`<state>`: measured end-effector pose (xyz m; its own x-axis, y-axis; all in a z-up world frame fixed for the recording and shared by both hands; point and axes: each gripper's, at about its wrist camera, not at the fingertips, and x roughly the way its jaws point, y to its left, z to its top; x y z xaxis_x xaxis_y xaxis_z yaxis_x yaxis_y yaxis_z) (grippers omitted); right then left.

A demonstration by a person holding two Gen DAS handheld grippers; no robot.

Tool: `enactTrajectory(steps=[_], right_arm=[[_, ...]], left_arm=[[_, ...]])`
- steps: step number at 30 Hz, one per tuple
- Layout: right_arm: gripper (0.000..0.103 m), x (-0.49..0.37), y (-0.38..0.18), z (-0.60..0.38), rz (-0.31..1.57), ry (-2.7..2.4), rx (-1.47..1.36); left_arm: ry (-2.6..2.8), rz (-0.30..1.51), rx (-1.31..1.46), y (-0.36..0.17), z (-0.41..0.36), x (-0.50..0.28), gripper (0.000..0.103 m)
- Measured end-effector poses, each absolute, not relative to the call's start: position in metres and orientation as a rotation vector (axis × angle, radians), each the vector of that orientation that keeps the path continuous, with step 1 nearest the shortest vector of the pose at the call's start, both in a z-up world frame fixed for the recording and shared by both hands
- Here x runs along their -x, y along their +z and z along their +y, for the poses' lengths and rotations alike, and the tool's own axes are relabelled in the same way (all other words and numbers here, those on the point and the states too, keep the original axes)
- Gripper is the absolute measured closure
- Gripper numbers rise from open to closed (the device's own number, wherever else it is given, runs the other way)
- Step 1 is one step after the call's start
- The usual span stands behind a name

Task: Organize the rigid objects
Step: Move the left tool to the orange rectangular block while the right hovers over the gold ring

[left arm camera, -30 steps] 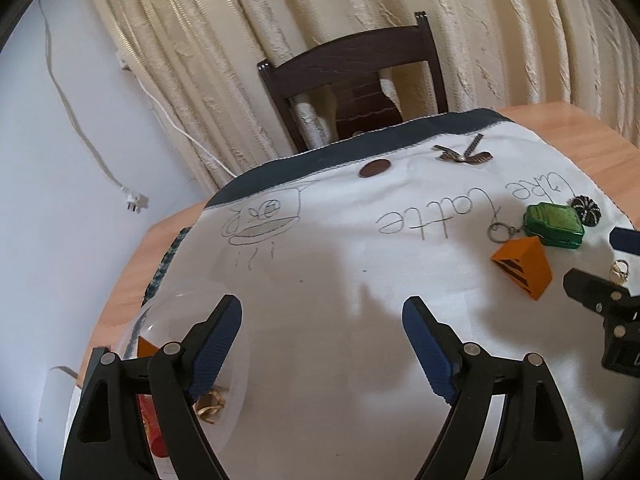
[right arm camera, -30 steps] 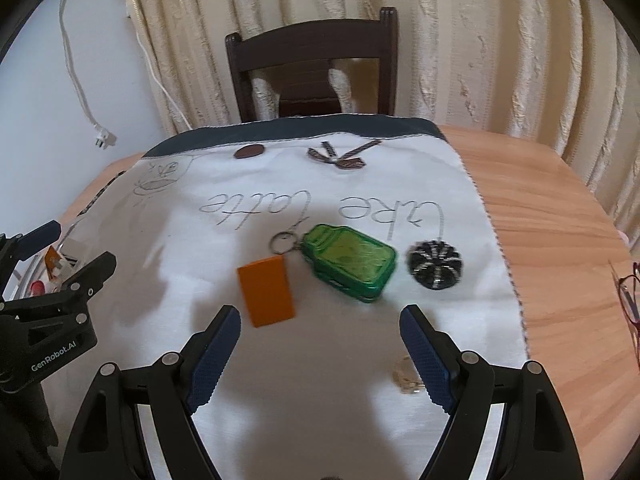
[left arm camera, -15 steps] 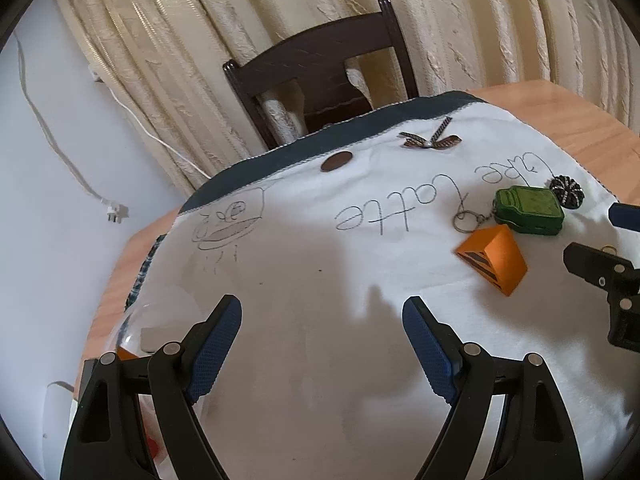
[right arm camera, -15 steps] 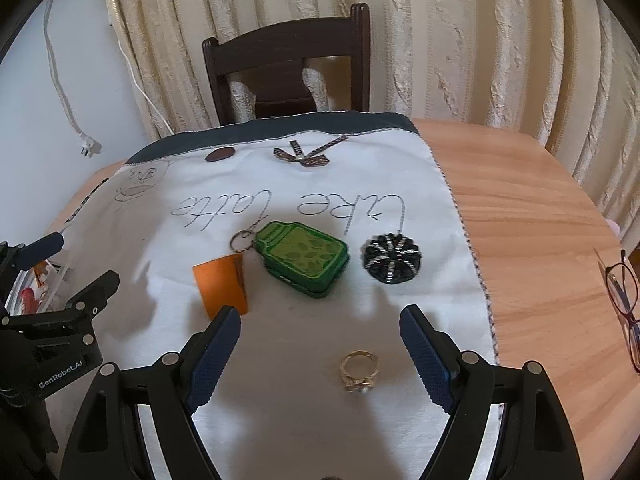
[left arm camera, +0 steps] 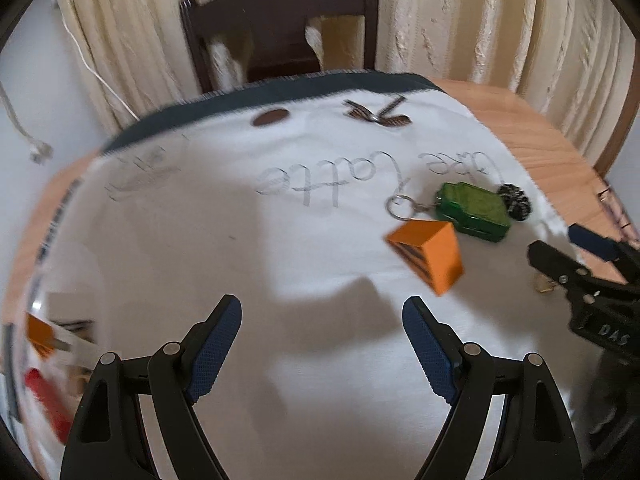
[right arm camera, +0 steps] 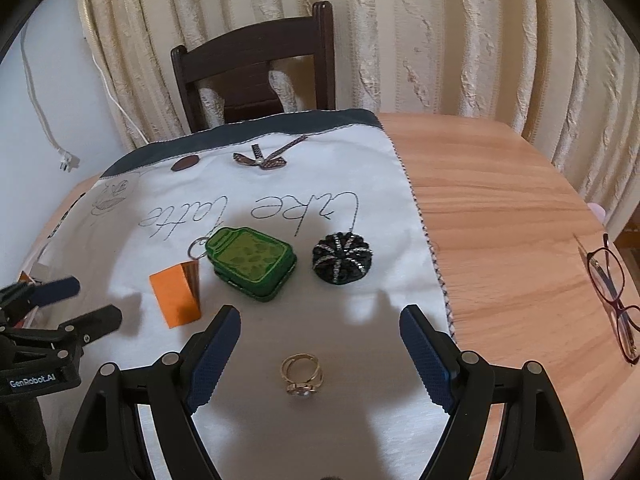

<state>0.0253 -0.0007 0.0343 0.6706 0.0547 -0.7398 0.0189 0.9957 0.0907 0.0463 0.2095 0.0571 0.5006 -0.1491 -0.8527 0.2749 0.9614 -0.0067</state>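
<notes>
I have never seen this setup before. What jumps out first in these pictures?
The green jar-shaped keychain lies mid-cloth on the white lettered cloth, between an orange block and a black beaded disc. Nearer, a gold ring sits between the open right gripper fingers. Red glasses rest on bare wood, far right.

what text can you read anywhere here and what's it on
"GenRobot.AI": white label on the left gripper, in the right wrist view.
"DAS": partial white print on the right gripper, in the left wrist view; the rest is cut off.
"latte": upside-down script on the white cloth; the word beside it is too unclear to read.
Orange box: dark stripes only, nothing readable.
</notes>
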Motion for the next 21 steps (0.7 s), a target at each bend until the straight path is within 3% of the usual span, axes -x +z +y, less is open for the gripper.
enactTrajectory(steps=[21], right_arm=[[0.018,-0.027,0.033,-0.021,0.831,-0.006,-0.174]], left_arm=[[-0.308,1.103,-0.112,0.05,0.158,-0.076,0.019]])
